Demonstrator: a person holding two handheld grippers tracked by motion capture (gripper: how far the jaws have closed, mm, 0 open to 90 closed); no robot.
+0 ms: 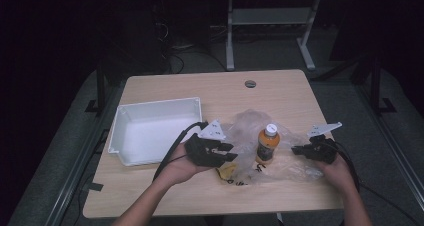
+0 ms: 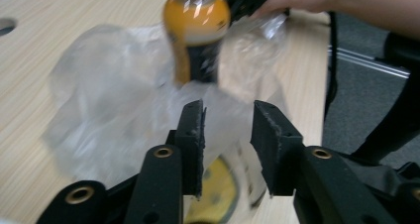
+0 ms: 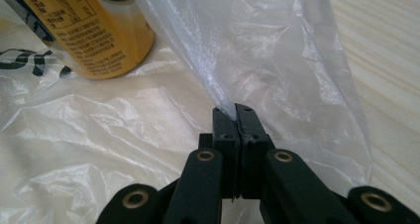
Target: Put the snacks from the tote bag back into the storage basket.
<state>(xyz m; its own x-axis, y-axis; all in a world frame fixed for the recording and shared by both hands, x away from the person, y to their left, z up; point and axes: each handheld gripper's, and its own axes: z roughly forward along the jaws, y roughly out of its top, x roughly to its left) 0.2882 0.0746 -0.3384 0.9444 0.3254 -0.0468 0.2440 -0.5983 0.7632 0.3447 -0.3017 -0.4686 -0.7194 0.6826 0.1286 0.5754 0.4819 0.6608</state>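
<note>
A: Right gripper view: right gripper [image 3: 236, 110] pinches the plastic bag [image 3: 257, 50], jaws together on the film.
B: Left gripper [image 2: 228, 130] gapes, nothing between. Bottle [image 1: 267, 143] stands upright mid-table on the bag (top-heavy); a tug could topple it.

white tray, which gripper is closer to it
Left. The left gripper hovers just right of the white tray, jaws open over the plastic bag. The right gripper is farther right, beyond the orange bottle, shut on the bag's edge.
</note>
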